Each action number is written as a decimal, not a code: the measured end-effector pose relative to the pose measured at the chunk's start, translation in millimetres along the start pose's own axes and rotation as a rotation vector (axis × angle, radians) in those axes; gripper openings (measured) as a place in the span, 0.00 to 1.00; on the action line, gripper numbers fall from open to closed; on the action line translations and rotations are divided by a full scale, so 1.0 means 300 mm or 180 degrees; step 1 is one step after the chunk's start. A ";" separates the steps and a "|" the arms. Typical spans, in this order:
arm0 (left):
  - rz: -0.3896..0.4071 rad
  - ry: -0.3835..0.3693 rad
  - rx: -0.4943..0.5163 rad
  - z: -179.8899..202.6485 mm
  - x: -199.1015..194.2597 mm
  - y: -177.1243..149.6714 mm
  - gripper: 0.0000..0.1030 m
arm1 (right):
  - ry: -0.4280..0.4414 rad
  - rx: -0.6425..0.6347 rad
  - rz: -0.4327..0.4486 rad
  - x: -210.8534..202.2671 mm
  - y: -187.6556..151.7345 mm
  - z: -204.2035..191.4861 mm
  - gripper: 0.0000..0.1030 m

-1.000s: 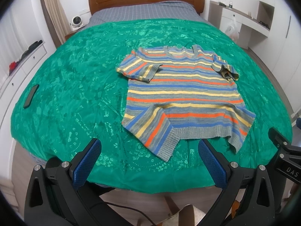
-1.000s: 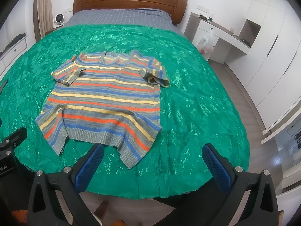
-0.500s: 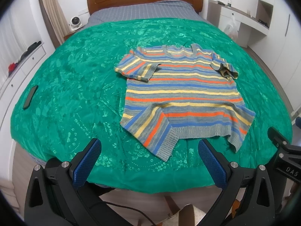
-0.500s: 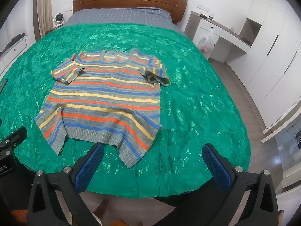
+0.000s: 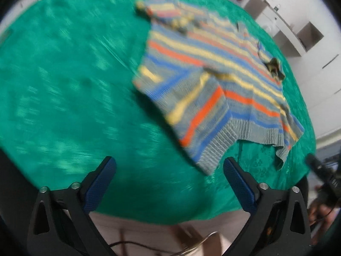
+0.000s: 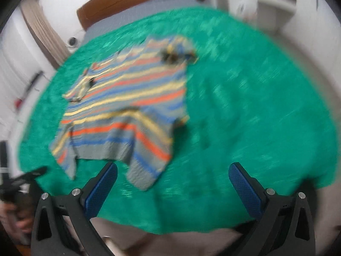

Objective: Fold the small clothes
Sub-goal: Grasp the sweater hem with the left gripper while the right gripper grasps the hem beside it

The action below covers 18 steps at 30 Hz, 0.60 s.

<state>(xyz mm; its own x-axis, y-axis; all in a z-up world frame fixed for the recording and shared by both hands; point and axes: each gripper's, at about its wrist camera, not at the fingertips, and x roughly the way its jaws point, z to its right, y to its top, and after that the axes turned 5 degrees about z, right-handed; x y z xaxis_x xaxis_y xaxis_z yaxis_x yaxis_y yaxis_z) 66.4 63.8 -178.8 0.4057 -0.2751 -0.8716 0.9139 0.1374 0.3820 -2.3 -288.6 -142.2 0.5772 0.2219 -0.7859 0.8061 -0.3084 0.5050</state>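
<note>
Both frames are motion-blurred, so detail is soft. Left hand-held gripper [image 5: 169, 175] is spread wide, holding nothing; right hand-held gripper [image 6: 172, 180] likewise. The striped sweater [image 5: 215, 79] lies on the green bedspread [image 5: 70, 81], near hem corners flipped over, sleeves bunched at the far end. Risks: pads pinch the bedspread along with the knit hem [image 6: 102, 151] and drag both; a grab on a turned-up corner takes one layer only, giving a skewed fold; loose knit stretches or slips. Nothing lies between the grippers and the hem. Headboard [image 6: 136, 2] and white cabinets [image 5: 298, 34] sit far off, clear of reach.
</note>
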 end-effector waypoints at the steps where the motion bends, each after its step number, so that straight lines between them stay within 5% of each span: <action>1: -0.0040 -0.0046 -0.0045 0.006 0.029 0.001 0.75 | 0.0142 0.0091 -0.0075 0.043 -0.011 0.005 0.81; 3: 0.0004 -0.0005 -0.0101 0.021 0.075 0.003 0.72 | 0.0498 0.0391 -0.0195 0.128 -0.036 0.027 0.63; 5: 0.0180 0.0045 -0.0073 0.032 0.063 0.004 0.50 | 0.0673 0.0595 -0.0175 0.165 -0.048 0.047 0.39; 6: 0.0213 -0.0026 -0.0046 0.034 0.041 0.006 0.05 | 0.0730 0.0643 -0.0169 0.170 -0.050 0.054 0.07; 12: 0.0133 -0.0393 0.0056 -0.067 -0.147 0.025 0.01 | 0.0831 0.0377 -0.0117 -0.032 -0.012 0.072 0.08; 18: -0.0186 -0.0074 0.0394 -0.131 -0.172 -0.011 0.00 | 0.0567 0.0157 -0.0358 -0.103 -0.029 0.128 0.08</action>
<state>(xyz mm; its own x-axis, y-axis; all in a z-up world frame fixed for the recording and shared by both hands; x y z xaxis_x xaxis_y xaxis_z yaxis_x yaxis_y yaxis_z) 42.0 115.0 -147.2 0.3506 -0.3013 -0.8867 0.9302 0.0024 0.3670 -32.1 -328.3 -135.9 0.5013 0.4160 -0.7587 0.8620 -0.3164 0.3961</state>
